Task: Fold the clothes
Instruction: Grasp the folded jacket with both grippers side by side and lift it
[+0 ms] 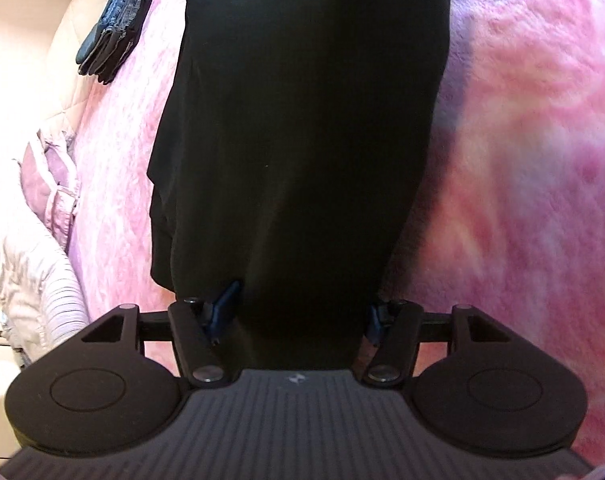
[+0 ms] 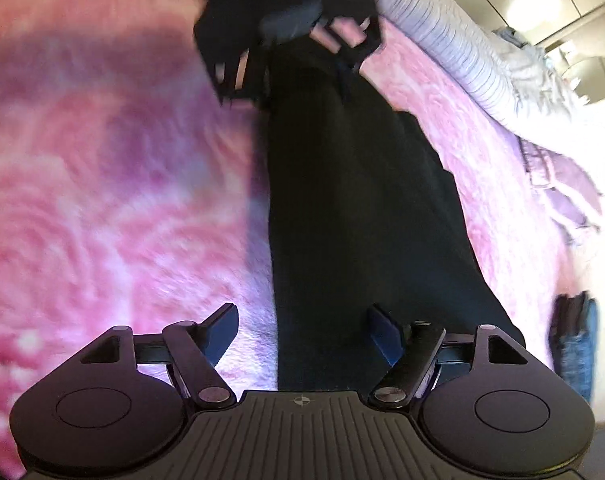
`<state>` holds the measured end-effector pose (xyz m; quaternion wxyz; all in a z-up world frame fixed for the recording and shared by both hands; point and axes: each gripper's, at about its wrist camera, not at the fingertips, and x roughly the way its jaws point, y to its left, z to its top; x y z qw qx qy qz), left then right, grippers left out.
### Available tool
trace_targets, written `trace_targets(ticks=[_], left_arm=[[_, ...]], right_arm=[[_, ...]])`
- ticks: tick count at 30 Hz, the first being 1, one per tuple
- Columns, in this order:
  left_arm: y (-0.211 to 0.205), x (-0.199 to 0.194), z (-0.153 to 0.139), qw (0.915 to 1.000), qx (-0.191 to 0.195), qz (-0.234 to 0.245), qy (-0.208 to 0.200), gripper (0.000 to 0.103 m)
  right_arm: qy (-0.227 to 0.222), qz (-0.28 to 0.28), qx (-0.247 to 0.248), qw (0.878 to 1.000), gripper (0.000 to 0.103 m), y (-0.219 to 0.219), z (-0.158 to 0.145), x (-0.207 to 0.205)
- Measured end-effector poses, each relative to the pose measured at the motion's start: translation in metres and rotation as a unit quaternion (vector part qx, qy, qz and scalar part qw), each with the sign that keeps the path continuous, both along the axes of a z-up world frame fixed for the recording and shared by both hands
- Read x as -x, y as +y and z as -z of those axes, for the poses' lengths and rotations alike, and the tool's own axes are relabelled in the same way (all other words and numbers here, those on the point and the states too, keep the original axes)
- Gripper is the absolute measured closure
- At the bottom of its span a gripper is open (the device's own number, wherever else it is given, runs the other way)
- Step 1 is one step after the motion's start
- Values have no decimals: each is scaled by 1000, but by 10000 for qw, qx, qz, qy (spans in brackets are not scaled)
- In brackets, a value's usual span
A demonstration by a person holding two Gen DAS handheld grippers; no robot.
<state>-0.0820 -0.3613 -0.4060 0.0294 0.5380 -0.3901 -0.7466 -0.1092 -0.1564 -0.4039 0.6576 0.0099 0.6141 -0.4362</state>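
A black garment (image 1: 302,140) is laid in a long strip across the middle of the pink blanket (image 1: 522,160). Its near end is straddled by the left gripper (image 1: 298,316), jaws apart. The right gripper (image 2: 302,332) is held wide apart over its other end. Folded jeans (image 1: 114,28) are seen near the blanket's far edge.

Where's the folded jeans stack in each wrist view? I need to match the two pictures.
Left wrist: jeans at upper left, on the pink blanket's far edge, left of the black garment.
Right wrist: jeans at the right edge, low, blurred, right of the garment.
Shared landmark: the long black garment running up the middle of both views.
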Motion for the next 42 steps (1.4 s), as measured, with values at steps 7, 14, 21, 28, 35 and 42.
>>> trace_targets(ticks=[7,14,21,28,35,42], left_arm=[[2,10,-3,9998,-12,-177,61,38],[24,29,3,9989,387,108,230,35],[26,38,0,9997,179,-111,128,62],[19,42,-13,9995,-221,-198,-58,66],[22,49,-50,9985,-386,-261,-276,71],[34,51,-115,9968,-581,-484,-248,72]], right_arm=[[441,-360,111,9983,58,-23,16,31],[120,-194,142,9996,74,-32,-43,58],[425,-217,144,9988,57,-20,-22,49],[724,-347,211,9965,47,-27,24,37],[427,-446,-175,9979,68,-33,-4,65],[150,-275,-493,9983,75,-34,-81,71]])
